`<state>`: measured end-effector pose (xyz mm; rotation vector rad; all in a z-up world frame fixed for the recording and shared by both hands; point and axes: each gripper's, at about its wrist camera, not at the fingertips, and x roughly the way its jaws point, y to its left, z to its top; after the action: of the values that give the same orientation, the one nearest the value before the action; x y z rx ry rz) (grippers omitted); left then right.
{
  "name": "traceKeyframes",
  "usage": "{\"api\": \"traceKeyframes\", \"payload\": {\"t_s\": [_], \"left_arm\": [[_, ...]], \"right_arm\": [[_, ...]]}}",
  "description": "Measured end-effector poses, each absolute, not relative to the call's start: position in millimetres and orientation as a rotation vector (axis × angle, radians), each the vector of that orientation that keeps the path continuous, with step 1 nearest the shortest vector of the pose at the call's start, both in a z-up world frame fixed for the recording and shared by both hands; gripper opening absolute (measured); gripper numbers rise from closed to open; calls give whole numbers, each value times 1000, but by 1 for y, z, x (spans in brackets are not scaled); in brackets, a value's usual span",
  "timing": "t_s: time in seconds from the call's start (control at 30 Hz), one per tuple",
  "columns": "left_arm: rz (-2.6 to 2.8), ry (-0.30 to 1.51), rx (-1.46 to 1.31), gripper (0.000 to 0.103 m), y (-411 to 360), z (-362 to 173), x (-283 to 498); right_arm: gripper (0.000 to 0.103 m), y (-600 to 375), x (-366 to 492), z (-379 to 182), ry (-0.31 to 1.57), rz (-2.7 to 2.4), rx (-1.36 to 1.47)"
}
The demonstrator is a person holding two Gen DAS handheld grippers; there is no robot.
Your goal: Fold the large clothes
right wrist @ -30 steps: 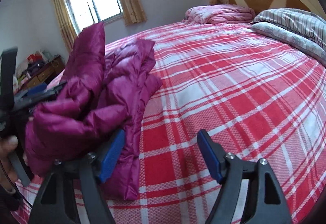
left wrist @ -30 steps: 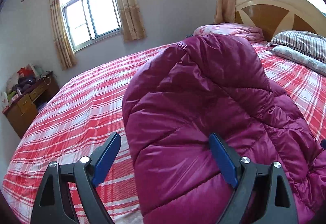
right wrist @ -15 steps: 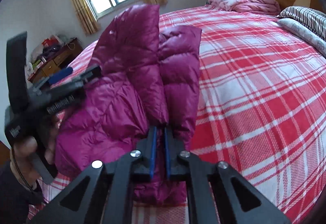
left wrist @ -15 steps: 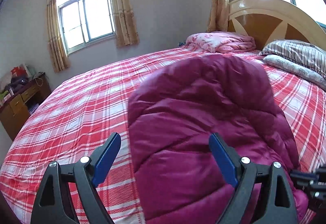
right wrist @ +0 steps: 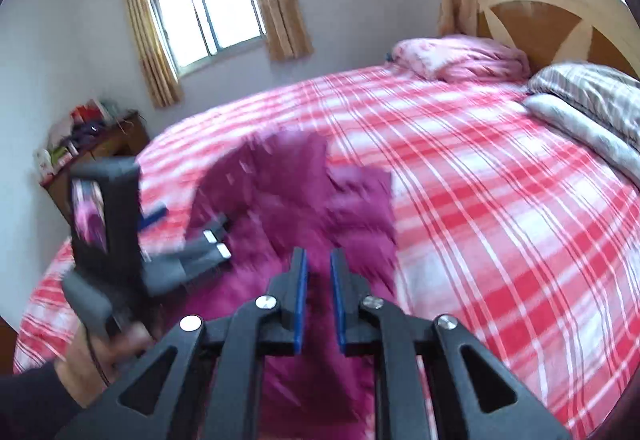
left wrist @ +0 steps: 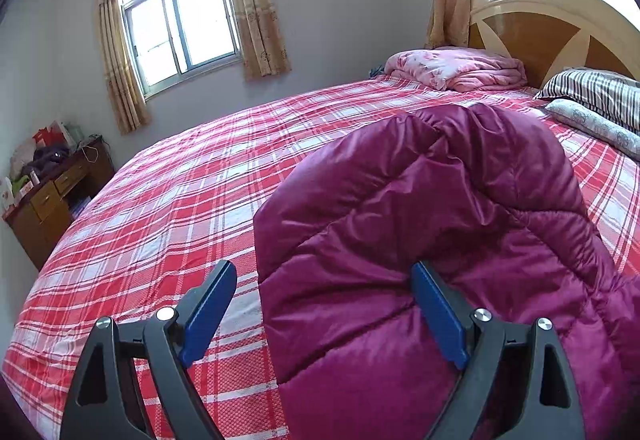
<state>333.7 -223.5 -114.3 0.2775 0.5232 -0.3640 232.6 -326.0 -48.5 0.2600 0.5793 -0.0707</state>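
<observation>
The magenta quilted puffer jacket lies bunched in a thick heap on the red-and-white plaid bed, at the end far from the cream and brown wooden headboard. It looks partly gathered onto itself, but no flat, squared fold shows, so I judge the folding only begun: the layers need laying out and smoothing, then further folds.

The left gripper has its jaws wide apart, the right blue pad pressing into the jacket's puffy surface and the left pad over bare bed.

The right gripper has its jaws nearly together; a narrow gap shows with jacket cloth behind it, and the blur leaves unclear whether any fabric is pinched.
</observation>
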Motion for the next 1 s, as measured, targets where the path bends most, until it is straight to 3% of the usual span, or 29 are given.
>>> {"api": "traceKeyframes", "payload": {"t_s": [0.07, 0.1, 0.17, 0.23, 0.27, 0.33, 0.53, 0.73, 1.0], "left_arm": [[-382, 546, 261, 89, -224, -114, 335], [-397, 552, 260, 89, -225, -115, 333], [-409, 544, 290, 89, -229, -120, 327], [-409, 514, 300, 89, -227, -118, 322], [-393, 500, 283, 89, -222, -114, 323], [-327, 478, 214, 89, -209, -103, 331], [-206, 570, 164, 89, -214, -96, 375], [-121, 586, 412, 90, -263, -131, 377], [-125, 620, 409, 93, -264, -151, 384]], "right_arm": [[17, -323, 251, -33, 551, -55, 279], [22, -321, 260, -24, 533, -34, 304], [56, -318, 280, -18, 517, 5, 326], [53, -318, 297, -27, 529, 16, 337], [42, -320, 302, -37, 548, 36, 346], [28, -321, 309, -59, 606, 33, 337], [26, -342, 296, -114, 683, -100, 338], [26, -350, 297, -126, 692, -107, 335], [26, -355, 301, -143, 707, -94, 380]]}}
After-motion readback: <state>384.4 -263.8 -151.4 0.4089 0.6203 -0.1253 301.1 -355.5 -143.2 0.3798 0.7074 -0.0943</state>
